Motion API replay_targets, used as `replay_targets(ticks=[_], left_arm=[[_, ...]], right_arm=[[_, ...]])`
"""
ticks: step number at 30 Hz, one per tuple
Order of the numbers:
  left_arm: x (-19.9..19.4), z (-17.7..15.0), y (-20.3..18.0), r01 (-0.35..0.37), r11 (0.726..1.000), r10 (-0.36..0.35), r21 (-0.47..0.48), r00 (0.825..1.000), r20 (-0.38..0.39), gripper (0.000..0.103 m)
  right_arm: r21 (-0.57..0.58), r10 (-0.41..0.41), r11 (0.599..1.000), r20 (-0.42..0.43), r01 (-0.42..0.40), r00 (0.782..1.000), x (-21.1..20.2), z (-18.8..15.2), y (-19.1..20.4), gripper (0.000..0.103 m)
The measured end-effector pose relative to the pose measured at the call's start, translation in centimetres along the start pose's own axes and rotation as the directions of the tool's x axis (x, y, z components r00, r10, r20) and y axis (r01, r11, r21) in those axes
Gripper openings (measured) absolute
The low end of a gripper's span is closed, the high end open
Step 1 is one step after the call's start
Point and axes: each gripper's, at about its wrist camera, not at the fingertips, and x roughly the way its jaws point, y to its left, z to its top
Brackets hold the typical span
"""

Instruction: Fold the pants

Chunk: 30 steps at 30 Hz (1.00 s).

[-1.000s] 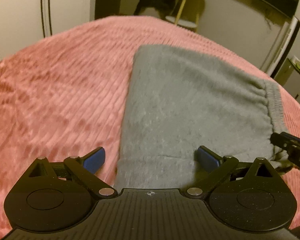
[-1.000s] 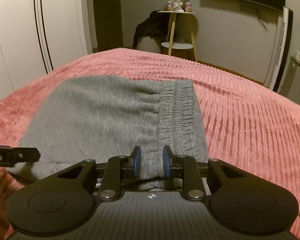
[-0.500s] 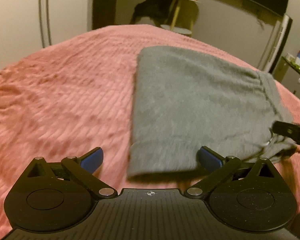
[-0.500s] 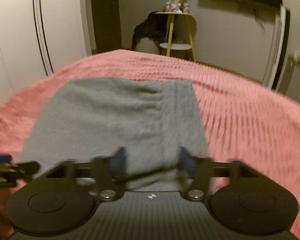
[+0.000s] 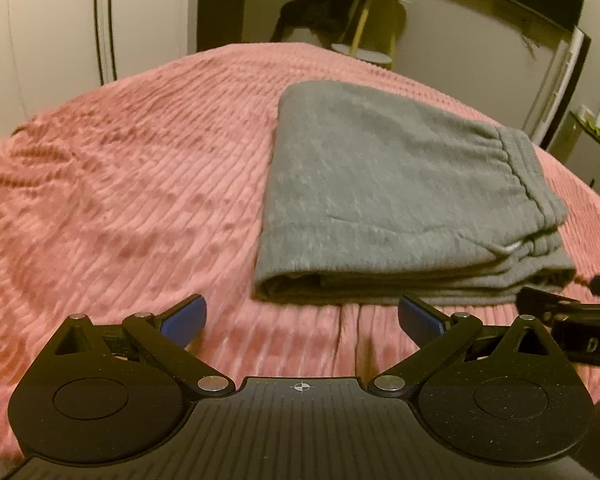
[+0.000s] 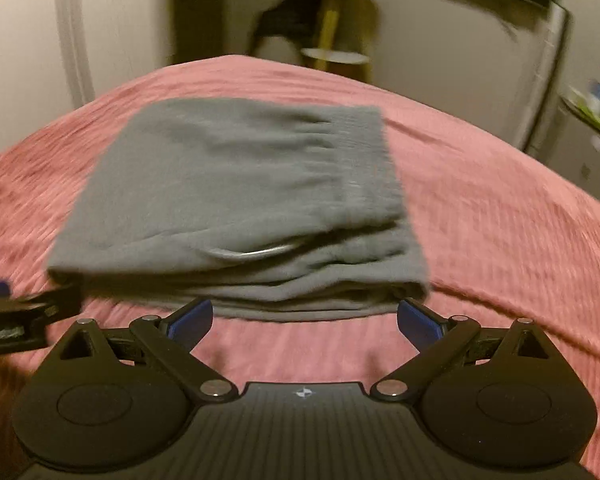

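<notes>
The grey pants (image 5: 400, 200) lay folded into a thick rectangular bundle on the pink ribbed bedspread (image 5: 120, 200), and everything else is placed from that bundle.

To the left of the pants the bedspread ran bare toward a pale wardrobe (image 5: 60, 32) with a dark vertical stripe. Just short of the bundle's near folded edge sat the left gripper (image 5: 302, 318), its blue fingertips (image 5: 184, 318) spread wide with only bedspread between them — nothing held, and no contact with the cloth. The stacked layers of the fold showed along that near edge, and a pale drawstring loop (image 5: 510, 246) peeked out near its right end. The gathered waistband (image 5: 528, 176) ran down the bundle's right side.

Right of the near right corner of the pants, a black part of the right gripper poked in at the frame's edge. In its own blurred view the right gripper (image 6: 304, 318) also sat just short of the near edge, its jaws opening to a wide spread — the pants (image 6: 240, 184) lay beyond the fingertips (image 6: 190, 318), not between them, and free of them. The loop (image 6: 256, 254) showed there too.

Beyond the far edge of the pants stood a small wooden side table (image 5: 364, 20) with dark clothing (image 5: 316, 12) draped beside it.
</notes>
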Motion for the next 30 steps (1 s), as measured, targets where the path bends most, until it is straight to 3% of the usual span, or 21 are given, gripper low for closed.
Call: replay_targets(ticks=[6,11,30], left_arm=[[-0.1,-0.3,-0.2,-0.006,1.000,0.006,0.014,1.000,-0.007,0.103],[0.3,-0.3,0.1,-0.004,1.000,0.004,0.007,1.000,-0.019,0.103],[0.4,-0.3,0.0,-0.001,1.000,0.001,0.008,1.000,-0.021,0.103]], right_arm=[[-0.036,-0.049,0.998,0.001,0.049,0.999,-0.1,-0.2,0.7,0.099],[0.014,-0.046,0.999,-0.012,0.046,0.999,0.2,-0.1,-0.2,0.099],[-0.002,-0.048,0.999,-0.030,0.048,0.998,0.6,-0.2,0.1,0.099]])
